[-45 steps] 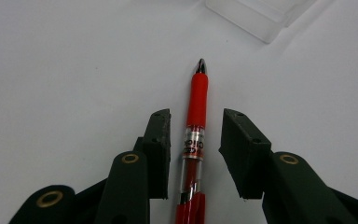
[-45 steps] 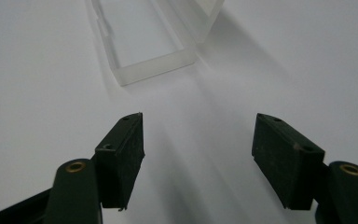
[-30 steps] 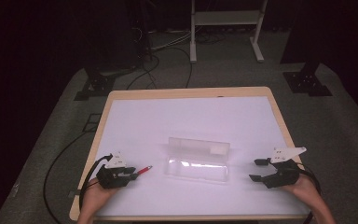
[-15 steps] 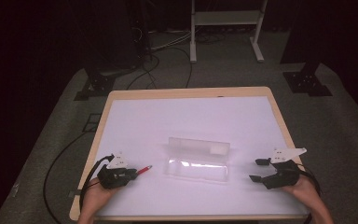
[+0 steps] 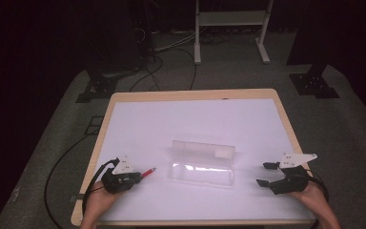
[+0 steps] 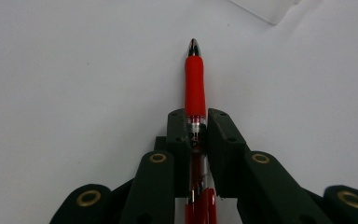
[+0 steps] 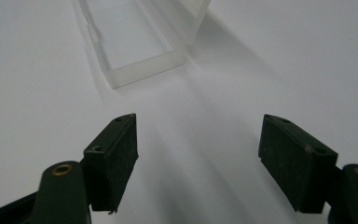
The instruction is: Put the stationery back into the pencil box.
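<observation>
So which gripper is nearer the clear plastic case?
Left gripper, slightly: its red pen points at the clear plastic case. Right gripper waits open off the other end.

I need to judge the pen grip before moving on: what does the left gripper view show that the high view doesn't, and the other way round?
Left gripper view: the left tongs are shut on the red pen at its clear barrel, red grip and metal tip pointing ahead.
High view: the open clear plastic case in full, lid upright, between the two hands, and the right tongs standing open with nothing between them.
Both: the pen, the white table and at least a corner of the case.
</observation>
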`<action>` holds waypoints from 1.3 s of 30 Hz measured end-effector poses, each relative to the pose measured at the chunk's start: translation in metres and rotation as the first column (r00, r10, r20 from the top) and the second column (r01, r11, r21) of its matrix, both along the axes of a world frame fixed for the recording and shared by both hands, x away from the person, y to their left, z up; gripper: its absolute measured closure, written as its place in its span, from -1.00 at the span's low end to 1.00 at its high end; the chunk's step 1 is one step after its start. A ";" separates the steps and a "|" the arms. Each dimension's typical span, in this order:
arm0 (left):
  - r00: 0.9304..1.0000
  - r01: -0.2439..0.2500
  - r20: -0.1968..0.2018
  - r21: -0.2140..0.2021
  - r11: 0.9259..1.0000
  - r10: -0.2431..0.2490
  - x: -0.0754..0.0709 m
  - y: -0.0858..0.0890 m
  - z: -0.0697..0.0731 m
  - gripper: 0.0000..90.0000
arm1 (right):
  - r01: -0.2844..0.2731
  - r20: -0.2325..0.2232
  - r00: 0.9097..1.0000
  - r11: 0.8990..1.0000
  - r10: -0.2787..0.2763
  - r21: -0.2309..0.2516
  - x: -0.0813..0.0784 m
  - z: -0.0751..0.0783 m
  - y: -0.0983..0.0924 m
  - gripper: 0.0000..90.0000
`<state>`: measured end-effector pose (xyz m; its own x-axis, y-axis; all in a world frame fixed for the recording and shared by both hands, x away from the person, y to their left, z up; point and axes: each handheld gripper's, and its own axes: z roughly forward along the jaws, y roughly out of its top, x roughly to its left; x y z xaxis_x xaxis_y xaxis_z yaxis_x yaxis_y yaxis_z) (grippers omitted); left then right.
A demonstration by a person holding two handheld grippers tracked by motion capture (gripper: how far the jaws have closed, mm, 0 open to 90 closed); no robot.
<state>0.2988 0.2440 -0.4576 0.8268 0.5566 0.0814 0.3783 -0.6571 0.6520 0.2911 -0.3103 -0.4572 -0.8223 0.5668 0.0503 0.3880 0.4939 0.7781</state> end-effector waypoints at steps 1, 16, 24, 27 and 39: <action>1.000 0.000 -0.001 -0.004 1.000 0.000 -0.001 0.000 0.001 0.76 | 0.000 0.001 1.000 1.000 0.000 -0.001 0.000 0.000 0.000 -0.39; 0.995 0.095 0.029 -0.044 0.995 -0.094 -0.004 -0.016 0.020 0.76 | 0.011 -0.006 1.000 1.000 -0.011 -0.012 0.001 -0.004 0.001 -0.43; 0.989 0.140 0.057 -0.049 0.989 -0.137 -0.004 -0.025 0.030 0.76 | 0.009 0.001 1.000 1.000 -0.009 -0.014 0.001 -0.004 0.002 -0.43; 0.985 0.166 0.061 -0.045 0.985 -0.163 -0.003 -0.032 0.036 0.76 | 0.017 0.000 1.000 1.000 -0.017 -0.011 0.001 -0.004 0.001 -0.45; 0.964 0.263 0.056 -0.048 0.963 -0.261 0.005 -0.064 0.052 0.76 | 0.025 0.002 1.000 1.000 -0.025 -0.006 0.002 -0.004 -0.001 -0.50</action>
<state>0.3041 0.1799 -0.4056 0.9401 0.3258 0.1006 0.1645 -0.6918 0.7031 0.2936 -0.3108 -0.4614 -0.8080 0.5875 0.0458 0.3992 0.4886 0.7758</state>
